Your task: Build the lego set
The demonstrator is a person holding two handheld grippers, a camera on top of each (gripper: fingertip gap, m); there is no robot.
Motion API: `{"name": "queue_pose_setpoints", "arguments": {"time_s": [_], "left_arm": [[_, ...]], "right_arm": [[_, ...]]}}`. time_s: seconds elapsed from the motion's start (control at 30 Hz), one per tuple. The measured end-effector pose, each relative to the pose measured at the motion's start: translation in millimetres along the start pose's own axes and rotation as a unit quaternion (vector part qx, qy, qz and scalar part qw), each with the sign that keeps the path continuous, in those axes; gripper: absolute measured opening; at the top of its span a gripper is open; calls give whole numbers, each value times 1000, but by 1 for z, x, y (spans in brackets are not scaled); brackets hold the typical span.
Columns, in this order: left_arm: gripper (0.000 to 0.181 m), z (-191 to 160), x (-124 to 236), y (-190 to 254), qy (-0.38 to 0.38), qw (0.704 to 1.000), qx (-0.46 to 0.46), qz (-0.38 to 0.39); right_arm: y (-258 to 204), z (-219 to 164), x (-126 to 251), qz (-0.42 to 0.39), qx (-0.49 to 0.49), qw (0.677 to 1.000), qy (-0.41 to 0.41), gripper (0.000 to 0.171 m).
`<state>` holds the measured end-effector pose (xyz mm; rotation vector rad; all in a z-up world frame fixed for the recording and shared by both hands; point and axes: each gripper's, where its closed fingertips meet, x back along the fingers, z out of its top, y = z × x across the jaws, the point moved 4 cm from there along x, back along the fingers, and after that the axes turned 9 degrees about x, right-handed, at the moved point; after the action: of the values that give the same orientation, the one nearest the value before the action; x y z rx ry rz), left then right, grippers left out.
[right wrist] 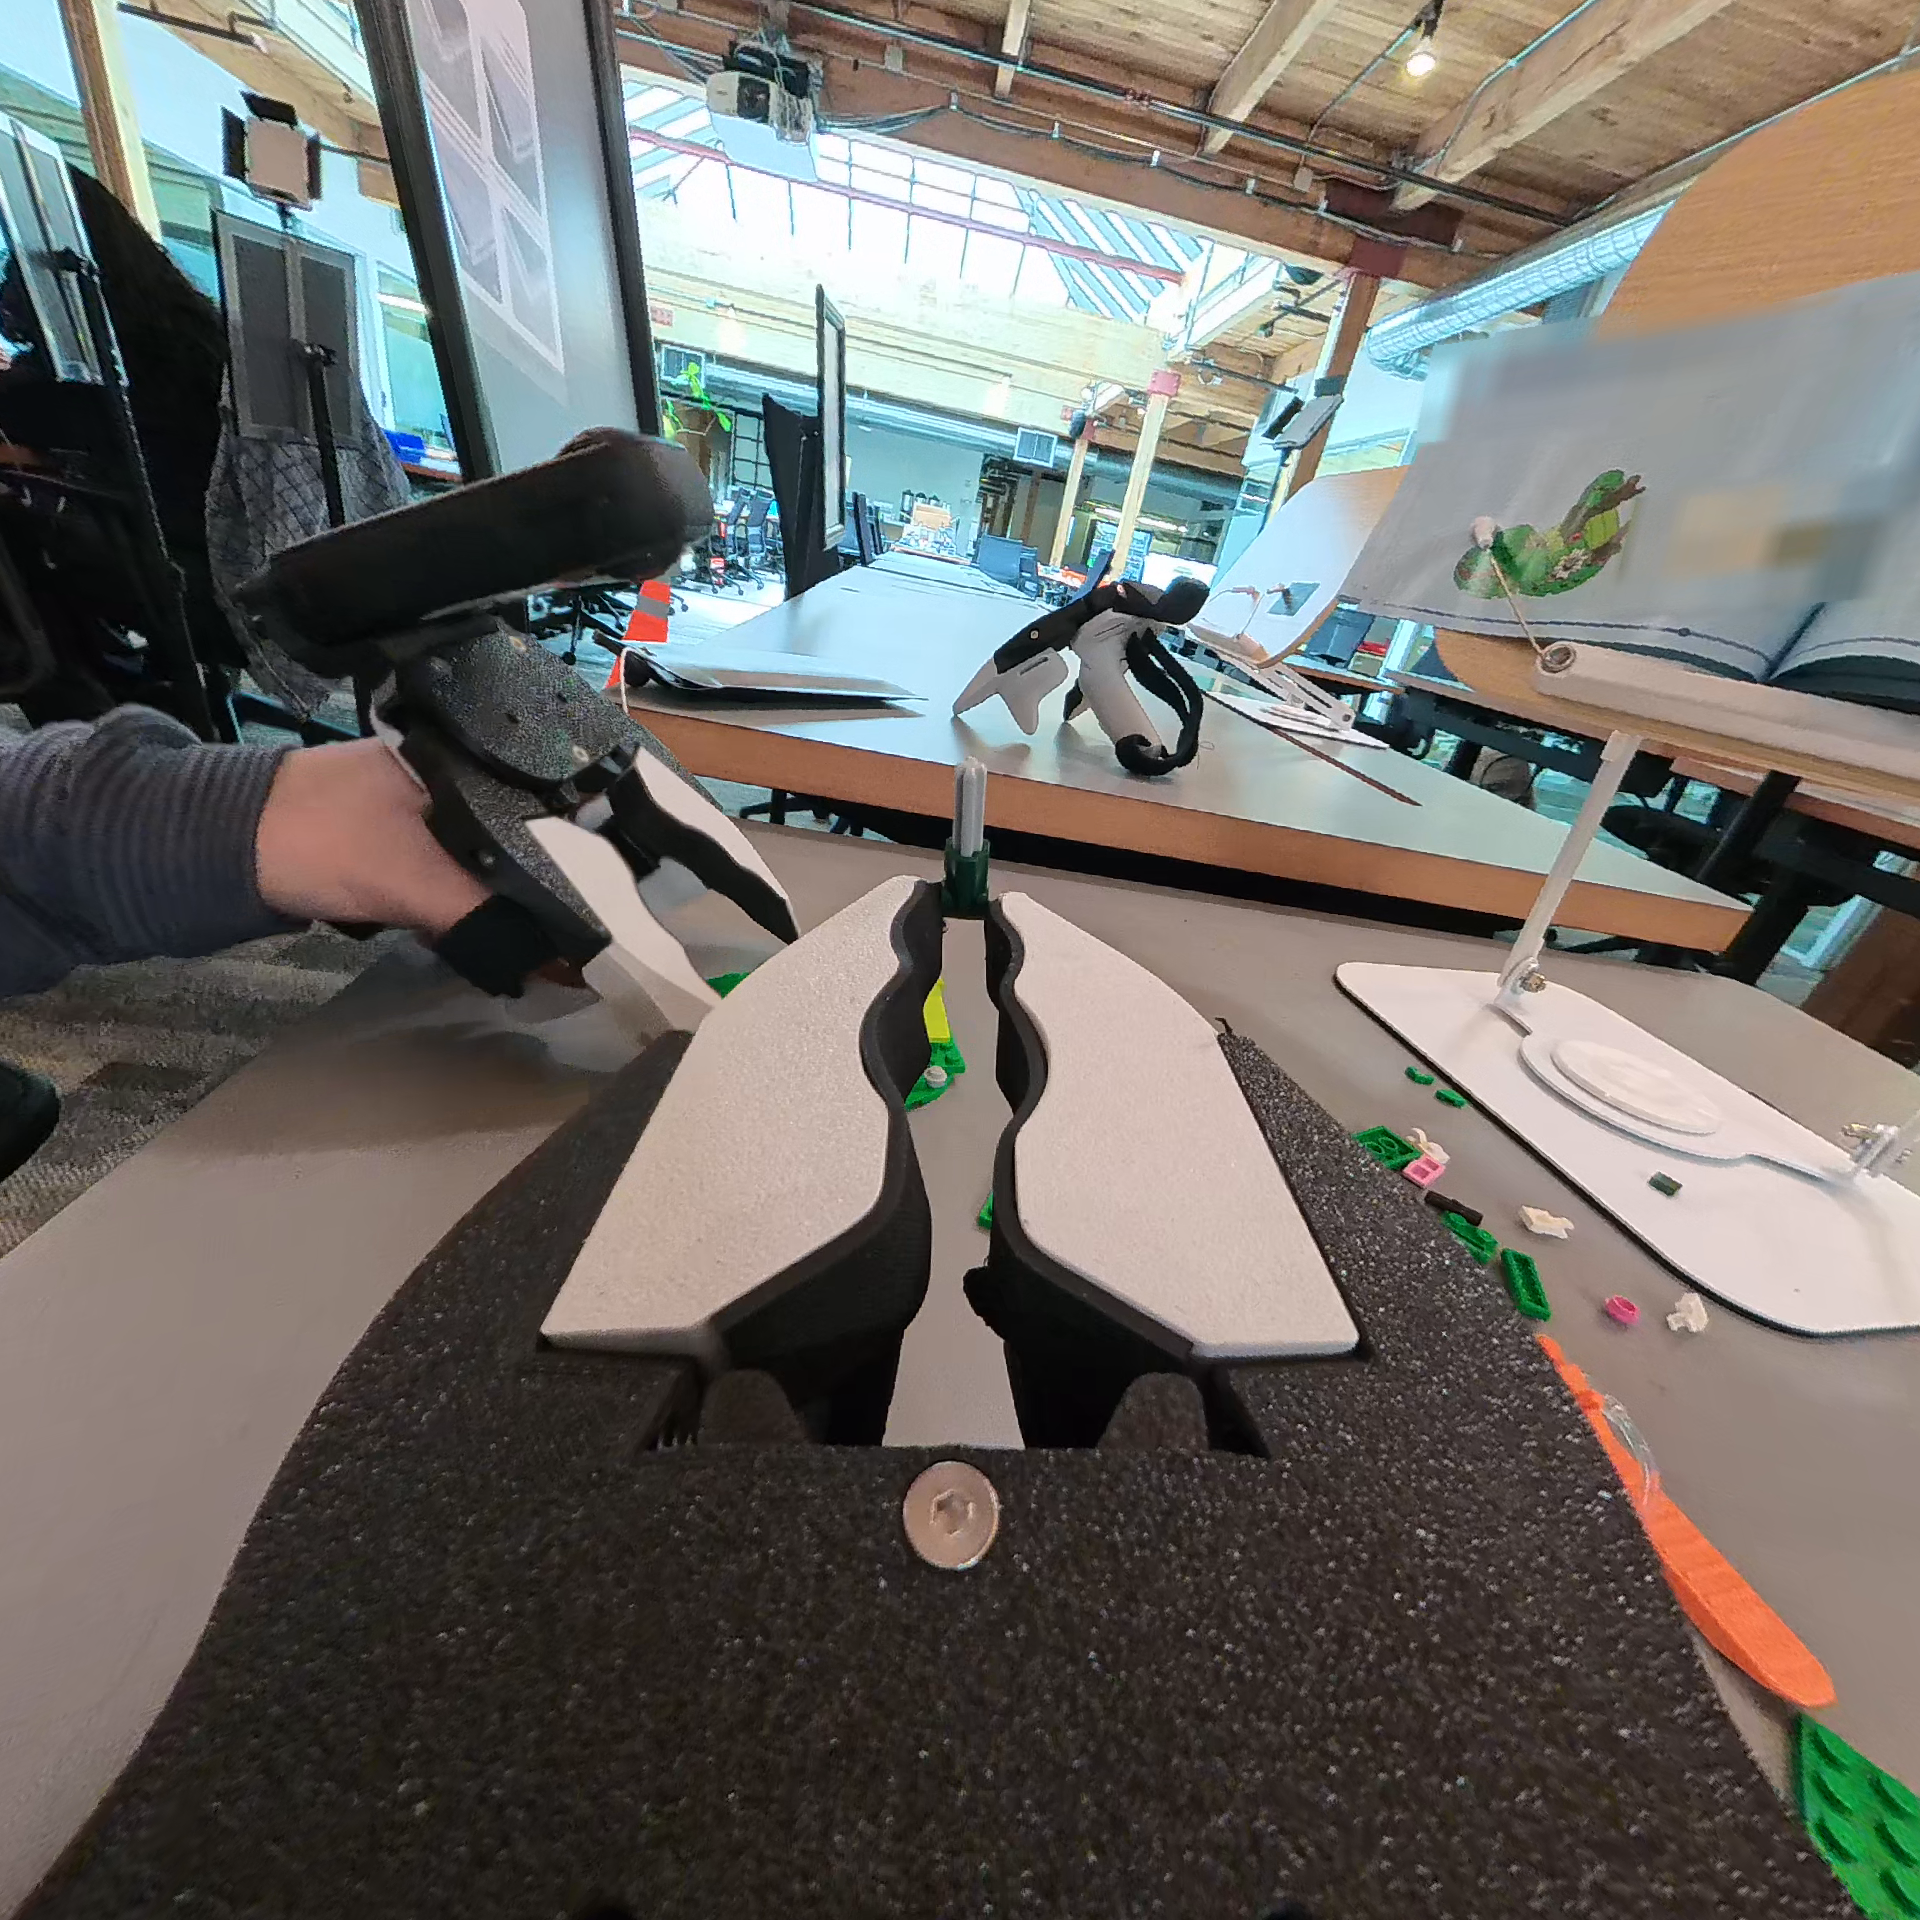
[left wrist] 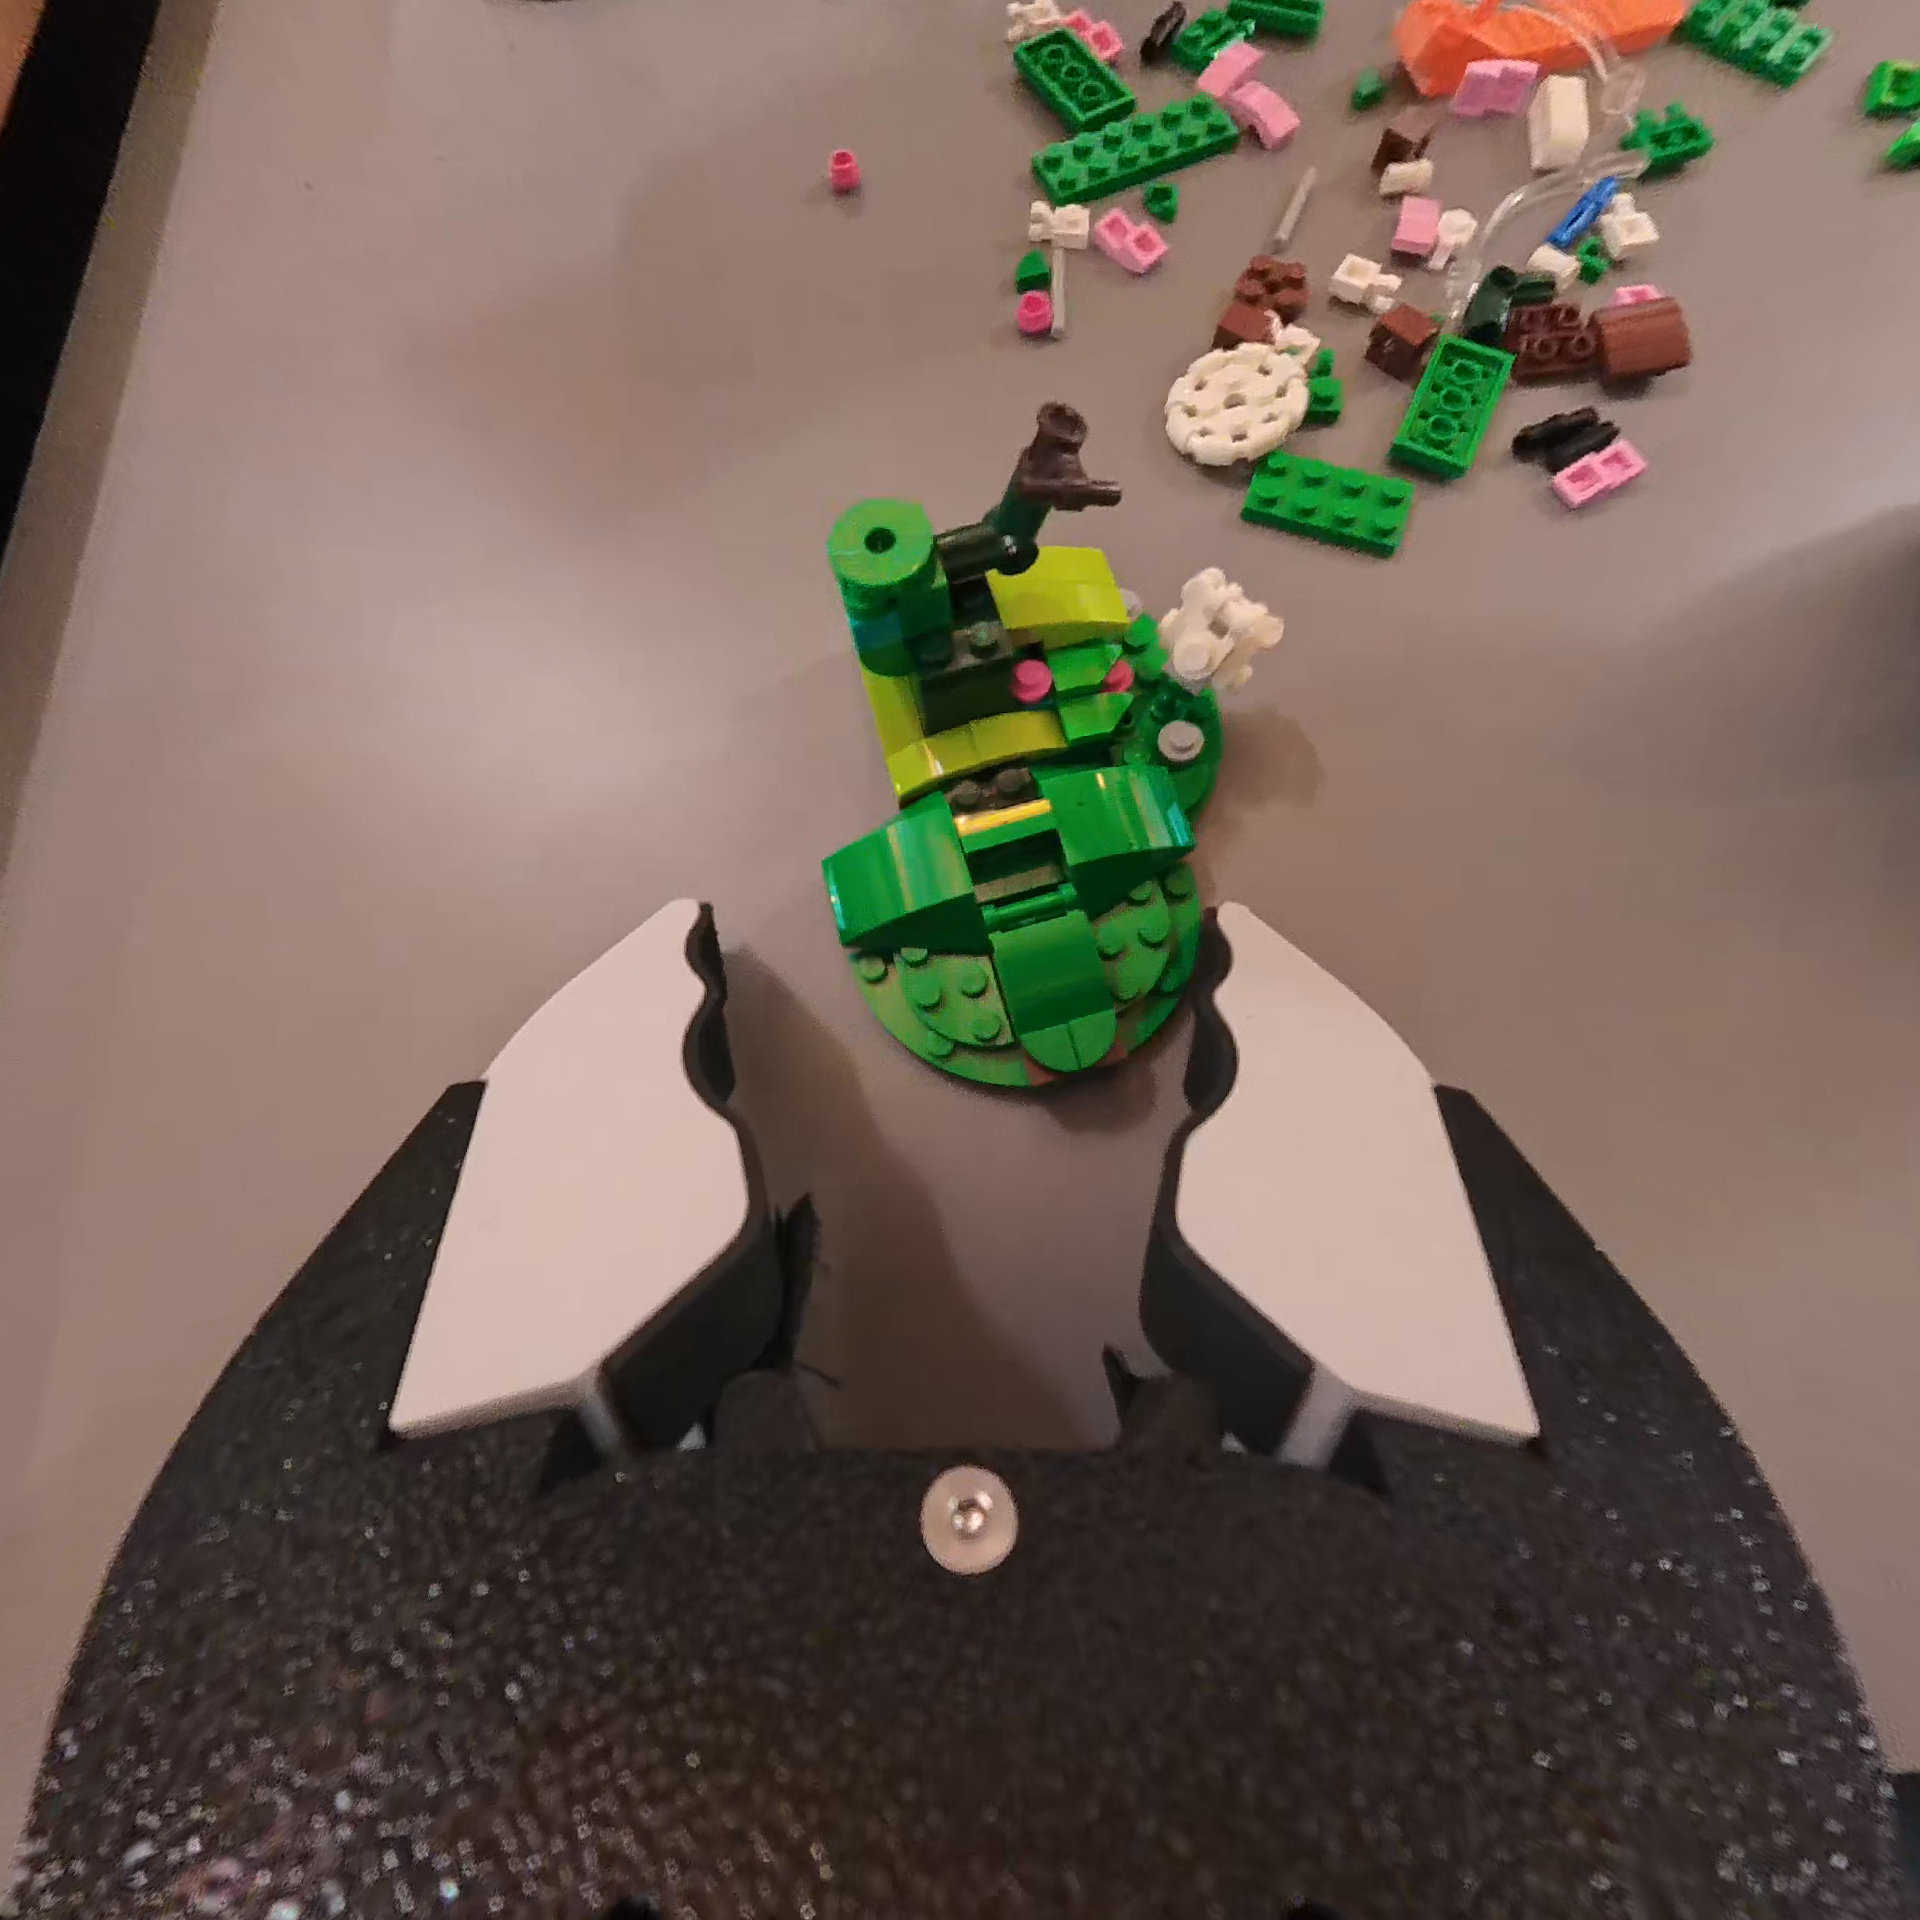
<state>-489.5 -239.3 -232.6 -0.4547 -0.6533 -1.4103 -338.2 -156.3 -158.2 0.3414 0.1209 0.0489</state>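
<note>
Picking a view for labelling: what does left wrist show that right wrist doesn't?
Left wrist only: the whole green build on the grey table, open left gripper just short of it, white round plate.

Right wrist only: right gripper pinching a dark green piece with a white stem, instruction booklet on its stand.

Both: scattered loose bricks, orange bag.

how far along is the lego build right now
Partly done: a green model stands assembled on the table. In hand: the right gripper pinches a small green-and-grey stem piece; the left gripper is open by the model. Left: many loose bricks.
</note>
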Motion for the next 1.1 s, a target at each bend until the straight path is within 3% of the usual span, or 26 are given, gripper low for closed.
{"name": "queue_pose_setpoints", "arguments": {"time_s": [0.17, 0.7, 0.93, 1.1], "left_arm": [[89, 14, 1, 8, 24, 998, 20, -59], [97, 23, -35, 21, -31, 999, -9, -27], [72, 24, -31, 16, -38, 999, -14, -31], [67, 20, -26, 15, -42, 998, -27, -45]], "right_arm": [[1, 0, 0, 1, -8, 1000, 0, 8], [2, 0, 0, 8, -16, 1000, 2, 8], [2, 0, 0, 8, -16, 1000, 2, 8], [1, 0, 0, 10, -15, 1000, 2, 8]]}}
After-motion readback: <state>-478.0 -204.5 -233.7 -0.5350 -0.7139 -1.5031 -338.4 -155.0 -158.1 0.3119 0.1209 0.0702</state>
